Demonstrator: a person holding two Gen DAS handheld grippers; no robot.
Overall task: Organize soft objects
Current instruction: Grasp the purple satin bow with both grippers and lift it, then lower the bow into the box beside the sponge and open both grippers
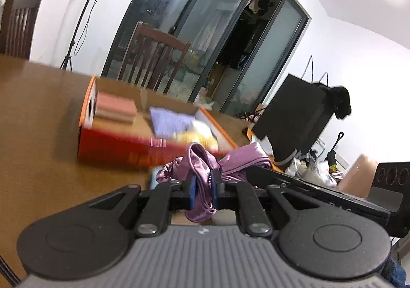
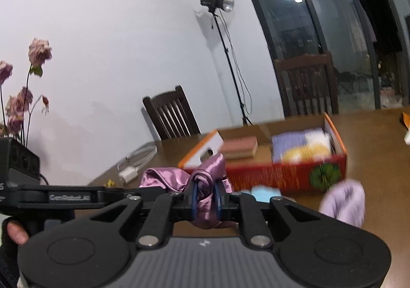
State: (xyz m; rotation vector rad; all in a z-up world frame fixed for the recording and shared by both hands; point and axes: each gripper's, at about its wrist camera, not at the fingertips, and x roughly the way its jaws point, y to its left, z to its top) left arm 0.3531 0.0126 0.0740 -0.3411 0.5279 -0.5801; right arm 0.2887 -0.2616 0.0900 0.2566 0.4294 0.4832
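Both grippers hold one shiny purple satin cloth (image 1: 202,162) above the wooden table. My left gripper (image 1: 204,187) is shut on one bunched end of it. My right gripper (image 2: 206,198) is shut on the other end of the satin cloth (image 2: 176,175). Beyond it stands an open red and orange cardboard box (image 1: 112,147), also in the right wrist view (image 2: 282,172). The box holds a folded pink towel (image 1: 116,107), a lilac knitted cloth (image 1: 170,121) and a yellow and white soft item (image 1: 201,134). A pale lilac soft item (image 2: 344,201) and a light blue one (image 2: 265,193) lie in front of the box.
Dark wooden chairs (image 2: 171,116) stand at the table's far side. A light stand (image 2: 217,6) is by the wall. A white charger with cable (image 2: 133,162) lies on the table. Dried flowers (image 2: 23,93) stand at the left. A black bag (image 1: 294,114) sits at the right.
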